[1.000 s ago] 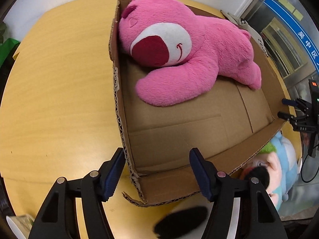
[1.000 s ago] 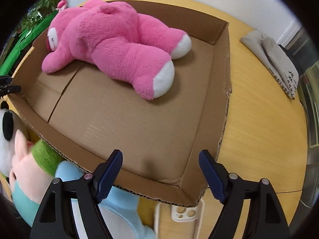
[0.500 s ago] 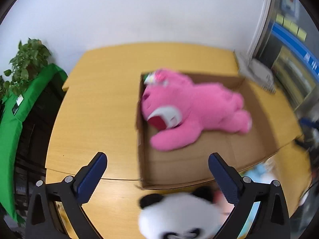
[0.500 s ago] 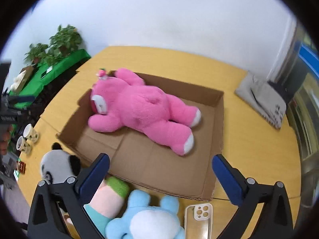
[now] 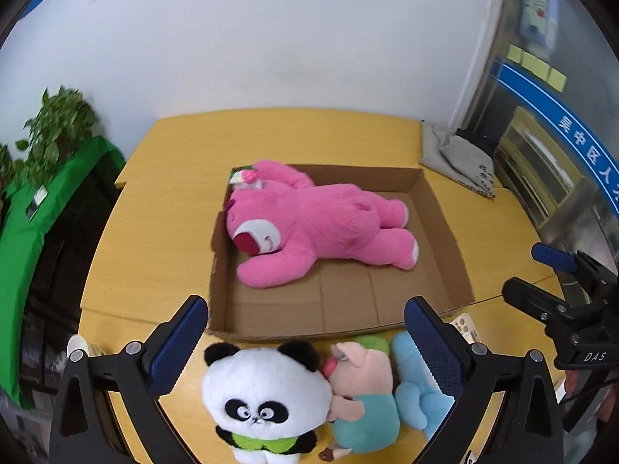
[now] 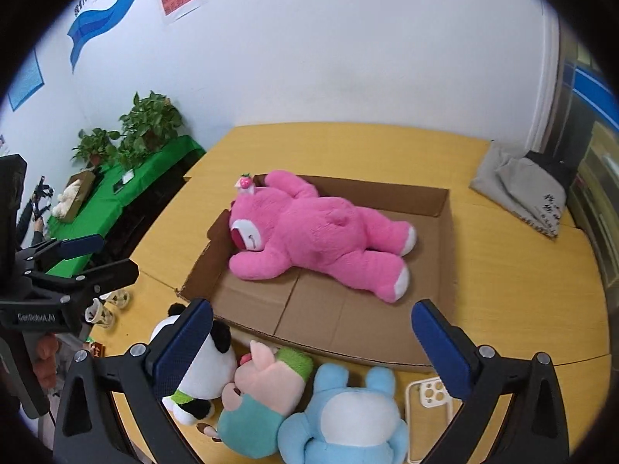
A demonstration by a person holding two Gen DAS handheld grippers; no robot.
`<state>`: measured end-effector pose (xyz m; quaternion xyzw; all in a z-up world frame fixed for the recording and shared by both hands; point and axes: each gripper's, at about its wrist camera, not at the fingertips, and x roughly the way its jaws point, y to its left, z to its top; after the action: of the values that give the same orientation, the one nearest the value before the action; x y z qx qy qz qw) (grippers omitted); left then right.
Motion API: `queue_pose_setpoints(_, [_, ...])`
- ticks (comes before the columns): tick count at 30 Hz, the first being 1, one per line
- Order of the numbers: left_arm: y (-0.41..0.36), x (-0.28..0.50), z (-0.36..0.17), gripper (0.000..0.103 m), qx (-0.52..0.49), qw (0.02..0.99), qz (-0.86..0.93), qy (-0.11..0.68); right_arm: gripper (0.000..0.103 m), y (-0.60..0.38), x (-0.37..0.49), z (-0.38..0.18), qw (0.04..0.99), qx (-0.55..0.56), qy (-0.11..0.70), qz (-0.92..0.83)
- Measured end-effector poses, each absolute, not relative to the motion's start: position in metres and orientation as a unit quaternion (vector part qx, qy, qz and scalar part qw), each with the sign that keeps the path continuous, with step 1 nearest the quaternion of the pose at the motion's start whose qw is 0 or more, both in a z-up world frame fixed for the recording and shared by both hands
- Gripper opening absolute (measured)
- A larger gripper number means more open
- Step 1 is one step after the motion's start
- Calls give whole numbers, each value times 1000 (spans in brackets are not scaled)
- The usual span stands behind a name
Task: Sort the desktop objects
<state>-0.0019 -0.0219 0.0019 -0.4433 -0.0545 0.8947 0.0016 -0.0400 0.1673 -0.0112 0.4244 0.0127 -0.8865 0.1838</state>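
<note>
A big pink plush bear (image 5: 321,228) (image 6: 317,232) lies on its side in a shallow cardboard box (image 5: 348,309) (image 6: 348,328) on the yellow table. In front of the box lie a panda plush (image 5: 267,394) (image 6: 201,355), a pink pig plush (image 5: 359,390) (image 6: 263,398) and a blue plush (image 5: 418,382) (image 6: 344,413). My left gripper (image 5: 305,344) is open and empty, held above the panda and pig. My right gripper (image 6: 313,344) is open and empty, above the pig and blue plush. Each gripper shows in the other's view: the right (image 5: 541,274), the left (image 6: 100,255).
A phone case (image 6: 429,406) (image 5: 468,328) lies beside the blue plush. A grey cloth bag (image 5: 460,162) (image 6: 530,189) sits at the table's far right. Small cups (image 6: 104,309) stand at the near left. A green-covered bench with potted plants (image 6: 147,131) stands left.
Both grippers have pulled back and up from close over the box, so the whole table and the plush toys in front of the box are now in view. Both stay open.
</note>
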Motion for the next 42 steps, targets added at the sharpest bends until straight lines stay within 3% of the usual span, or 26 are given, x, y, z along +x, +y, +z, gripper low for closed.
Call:
queue_pose_setpoints(11, [-34, -17, -2, 103, -444, 47, 891, -80, 103, 128, -51, -1, 110, 425, 65, -896])
queue_pose_setpoints(42, [-77, -7, -16, 103, -450, 73, 885, -97, 103, 87, -39, -4, 67, 442, 90, -890])
